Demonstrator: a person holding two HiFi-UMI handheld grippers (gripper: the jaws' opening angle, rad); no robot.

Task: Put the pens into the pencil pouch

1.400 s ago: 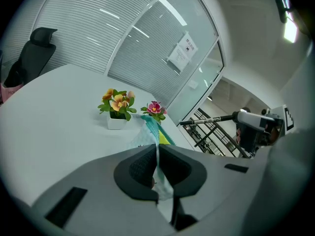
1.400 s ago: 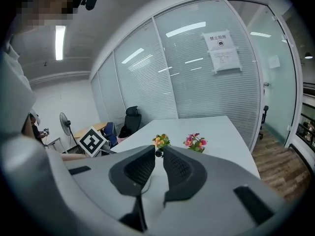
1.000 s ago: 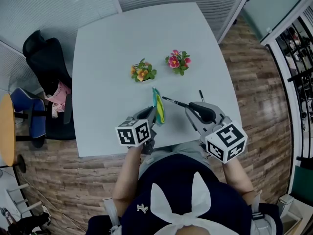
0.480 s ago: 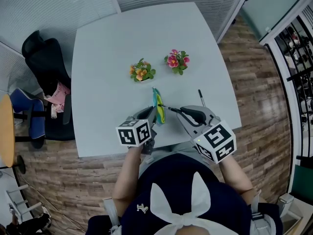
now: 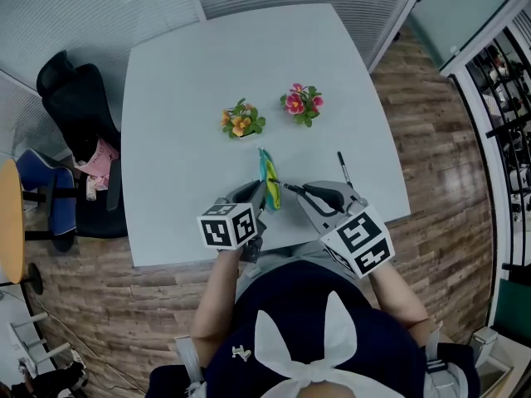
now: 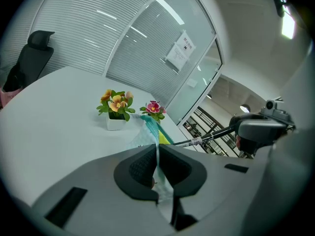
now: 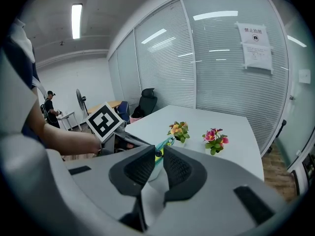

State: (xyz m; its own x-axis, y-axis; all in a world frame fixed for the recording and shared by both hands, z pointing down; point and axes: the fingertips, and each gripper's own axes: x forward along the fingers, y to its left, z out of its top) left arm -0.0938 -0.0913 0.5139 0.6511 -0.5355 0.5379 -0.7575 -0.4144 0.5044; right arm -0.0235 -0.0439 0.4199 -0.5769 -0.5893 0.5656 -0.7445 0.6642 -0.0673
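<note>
The teal and yellow pencil pouch (image 5: 268, 181) stands on edge on the white table (image 5: 207, 65), in front of me. My left gripper (image 5: 259, 197) is shut on its near end; the fabric runs between the pads in the left gripper view (image 6: 157, 167). My right gripper (image 5: 304, 191) is shut on a black pen (image 5: 289, 186) that lies nearly level, its tip at the pouch's side. In the left gripper view that pen (image 6: 202, 139) reaches the pouch (image 6: 150, 131) from the right. A second black pen (image 5: 342, 168) lies on the table to the right.
Two small flower pots stand further back, orange (image 5: 241, 122) and pink (image 5: 301, 102). A black office chair (image 5: 79, 98) is beyond the table's left edge. The table's near edge runs just below both grippers. Glass partitions with blinds surround the room.
My right gripper has moved left and down and rolled, bringing the pen's tip up to the pouch. The left gripper and the pouch have stayed still.
</note>
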